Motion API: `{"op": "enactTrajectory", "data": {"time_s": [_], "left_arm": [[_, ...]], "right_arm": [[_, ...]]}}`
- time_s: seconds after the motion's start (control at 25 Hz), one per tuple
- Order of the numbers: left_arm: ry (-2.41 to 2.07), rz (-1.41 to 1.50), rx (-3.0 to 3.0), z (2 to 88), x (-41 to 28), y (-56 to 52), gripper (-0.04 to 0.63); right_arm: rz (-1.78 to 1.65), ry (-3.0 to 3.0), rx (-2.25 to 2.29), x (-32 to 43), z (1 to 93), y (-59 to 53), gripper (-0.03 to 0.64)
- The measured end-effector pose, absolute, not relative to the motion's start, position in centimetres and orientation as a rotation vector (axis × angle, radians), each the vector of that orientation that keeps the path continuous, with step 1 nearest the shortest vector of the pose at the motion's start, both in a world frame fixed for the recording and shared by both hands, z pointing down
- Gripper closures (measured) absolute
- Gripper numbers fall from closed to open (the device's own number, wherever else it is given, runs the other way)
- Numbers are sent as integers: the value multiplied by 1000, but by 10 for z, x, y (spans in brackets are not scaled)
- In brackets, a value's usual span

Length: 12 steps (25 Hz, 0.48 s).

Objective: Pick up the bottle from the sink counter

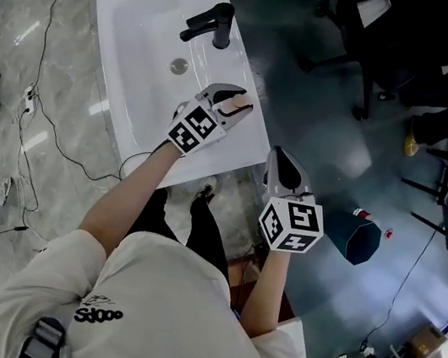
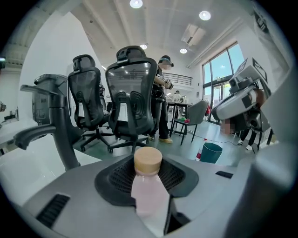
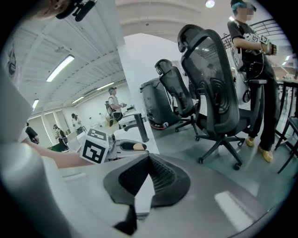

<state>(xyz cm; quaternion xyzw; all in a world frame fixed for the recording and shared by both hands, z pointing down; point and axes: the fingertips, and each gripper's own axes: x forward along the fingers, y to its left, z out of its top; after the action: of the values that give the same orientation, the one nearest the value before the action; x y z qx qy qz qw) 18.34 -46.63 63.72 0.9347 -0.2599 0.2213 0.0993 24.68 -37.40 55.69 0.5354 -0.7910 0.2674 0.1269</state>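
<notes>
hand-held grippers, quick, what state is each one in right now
left hand-held gripper: closed on the pink bottle.
right hand-held gripper: closed, nothing between its jaws.

Pale pink bottle [image 2: 149, 197] (tan cap [image 2: 148, 161]), white sink [image 1: 124, 23]

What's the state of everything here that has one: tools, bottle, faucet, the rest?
left tool, shut on the bottle
right tool, shut, holding nothing
bottle, capped, gripped between the left tool's jaws
faucet, no water running
sink basin, nothing in it
trash bin, upright, no lid
</notes>
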Motion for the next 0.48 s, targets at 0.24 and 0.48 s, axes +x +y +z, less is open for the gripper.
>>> {"op": "enactTrajectory", "data": {"time_s": [0.24, 0.48], "left_arm": [[-771, 704, 2763, 639, 183, -465, 459], [-778, 684, 2746, 631, 179, -461, 460]], "right_arm": [[795, -2332, 1623, 254, 538, -369, 607], [679, -2320, 1618, 260, 524, -367, 607]]}}
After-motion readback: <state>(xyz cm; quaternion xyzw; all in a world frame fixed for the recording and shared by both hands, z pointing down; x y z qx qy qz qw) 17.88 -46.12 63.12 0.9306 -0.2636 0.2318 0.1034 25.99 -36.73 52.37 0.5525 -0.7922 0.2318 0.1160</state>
